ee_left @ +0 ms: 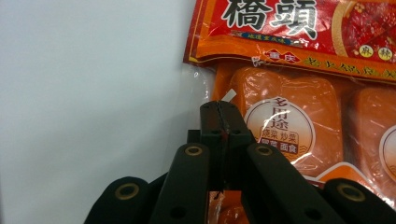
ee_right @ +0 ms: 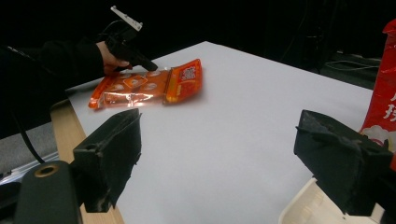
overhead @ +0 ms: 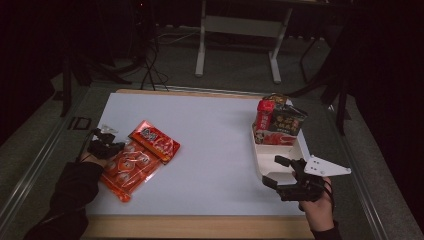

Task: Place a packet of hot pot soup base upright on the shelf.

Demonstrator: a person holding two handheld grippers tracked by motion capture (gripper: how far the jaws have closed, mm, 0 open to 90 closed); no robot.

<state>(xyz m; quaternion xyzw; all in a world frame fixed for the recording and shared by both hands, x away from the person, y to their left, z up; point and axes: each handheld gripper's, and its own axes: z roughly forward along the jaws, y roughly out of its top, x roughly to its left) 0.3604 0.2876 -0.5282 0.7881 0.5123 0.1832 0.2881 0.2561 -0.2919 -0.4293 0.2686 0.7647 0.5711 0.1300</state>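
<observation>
An orange multi-pack packet (overhead: 127,167) lies flat near the table's left front, with a red packet (overhead: 156,140) overlapping its far end. My left gripper (overhead: 118,148) is at the orange packet's left edge. In the left gripper view its jaws (ee_left: 219,109) are pressed together over the clear seam of the orange packet (ee_left: 289,121), below the red packet (ee_left: 299,28). My right gripper (overhead: 272,171) hovers open at the near end of a white tray (overhead: 261,162). Nothing lies between its jaws (ee_right: 219,158). The right gripper view has the left gripper (ee_right: 149,65) touching the orange packet (ee_right: 133,86).
The tray's far end holds upright snack packs, a red one (overhead: 264,115) and a dark one (overhead: 288,122). The red pack (ee_right: 380,93) stands just right of my right jaw. A white sheet (overhead: 215,145) covers the tabletop between packets and tray. Desk legs stand beyond the table.
</observation>
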